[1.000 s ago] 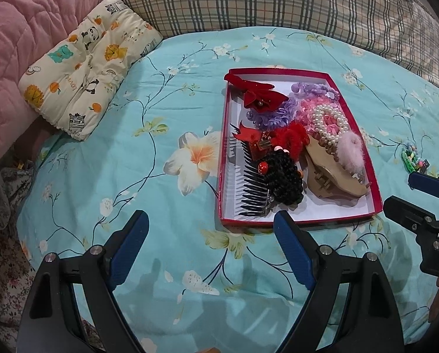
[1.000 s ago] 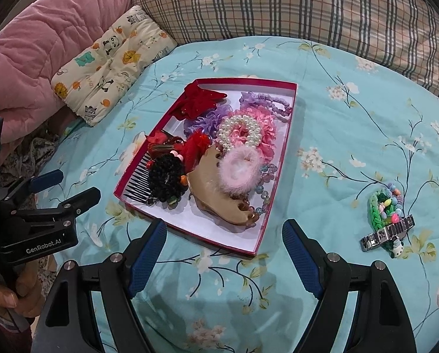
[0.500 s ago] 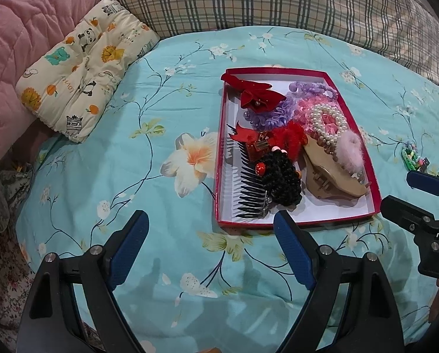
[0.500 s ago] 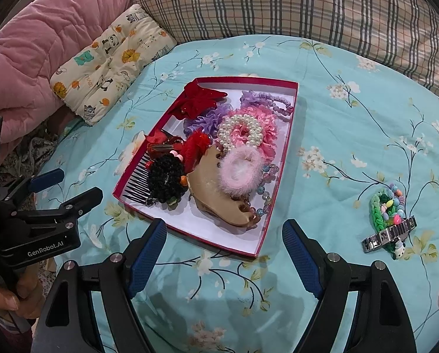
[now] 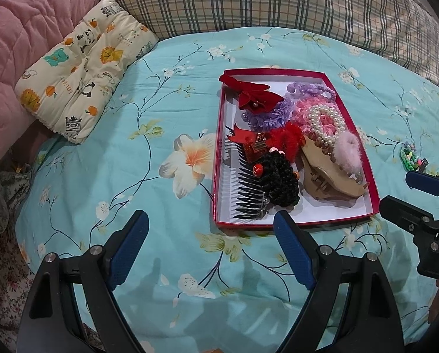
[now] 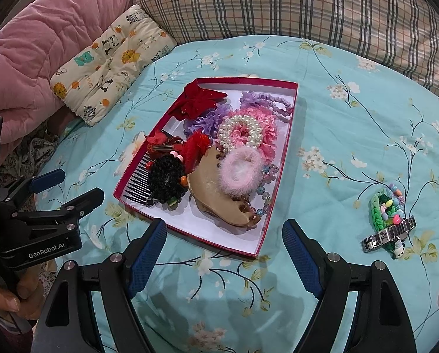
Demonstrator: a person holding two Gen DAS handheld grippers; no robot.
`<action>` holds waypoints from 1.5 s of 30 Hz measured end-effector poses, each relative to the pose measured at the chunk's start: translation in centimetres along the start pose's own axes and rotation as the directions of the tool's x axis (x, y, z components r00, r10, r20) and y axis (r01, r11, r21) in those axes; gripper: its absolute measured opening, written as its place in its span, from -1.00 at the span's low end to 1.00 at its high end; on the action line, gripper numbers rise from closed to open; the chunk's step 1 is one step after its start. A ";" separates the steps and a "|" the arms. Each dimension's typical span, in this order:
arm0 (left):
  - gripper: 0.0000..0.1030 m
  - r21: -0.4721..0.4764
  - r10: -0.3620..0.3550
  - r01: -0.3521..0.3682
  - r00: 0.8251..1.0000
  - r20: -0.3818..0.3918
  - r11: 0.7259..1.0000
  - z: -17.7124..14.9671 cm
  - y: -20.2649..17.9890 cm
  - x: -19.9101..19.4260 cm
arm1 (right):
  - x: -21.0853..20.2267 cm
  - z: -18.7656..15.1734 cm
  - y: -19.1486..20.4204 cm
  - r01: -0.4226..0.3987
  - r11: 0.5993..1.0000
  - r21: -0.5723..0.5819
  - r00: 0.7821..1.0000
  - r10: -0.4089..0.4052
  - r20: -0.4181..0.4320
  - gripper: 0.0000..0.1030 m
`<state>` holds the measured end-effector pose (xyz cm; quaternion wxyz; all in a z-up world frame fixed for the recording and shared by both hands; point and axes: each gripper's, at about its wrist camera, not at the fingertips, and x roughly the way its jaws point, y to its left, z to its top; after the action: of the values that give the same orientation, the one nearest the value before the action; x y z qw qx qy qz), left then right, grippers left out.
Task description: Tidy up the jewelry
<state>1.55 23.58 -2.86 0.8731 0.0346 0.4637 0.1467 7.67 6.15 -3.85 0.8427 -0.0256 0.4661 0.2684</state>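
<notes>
Lying flat on the flowered turquoise bedspread is a shallow red box with a white floor, crowded with hair things and beads. A black comb with long thin teeth runs along its left wall, a knobbly black scrunchie touching it. Beside that sits a smooth tan claw clip, with a fluffy pale pink scrunchie resting on top. Further back come a pearl bracelet lying on a frilly pink scrunchie, a ruffled purple scrunchie and a velvety red bow at the far corner.

From the right wrist camera, a string of glassy pastel beads shows along the box's right wall; in the other view I can hardly make it out. That same view shows a small heap outside the box, well apart to the right: a green woven bracelet mixed with coloured beads, and a metal watch band across it. The left camera catches only a sliver of that green heap.

Both tools hover near the box's near edge. The left gripper has its blue-padded jaws spread wide with nothing between them; the right gripper is likewise wide apart and holds nothing. A panda-print cushion, a plaid pillow and a pink quilt line the back.
</notes>
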 end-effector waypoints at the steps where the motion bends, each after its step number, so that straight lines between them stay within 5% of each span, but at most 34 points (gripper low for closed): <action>1: 0.70 0.001 0.000 0.000 1.000 0.000 1.000 0.0 -0.1 0.0 | 0.0 0.0 0.0 0.002 1.000 0.000 1.000 -0.002 0.001 0.61; 45: 0.70 0.009 0.006 -0.007 1.000 0.024 1.000 0.4 -0.4 -0.3 | -0.3 0.3 -0.1 0.007 1.000 0.013 1.000 -0.007 0.005 0.61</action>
<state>1.77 23.12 -2.51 0.8780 0.0420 0.4536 0.1469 7.75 6.04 -3.44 0.8451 -0.0213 0.4654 0.2624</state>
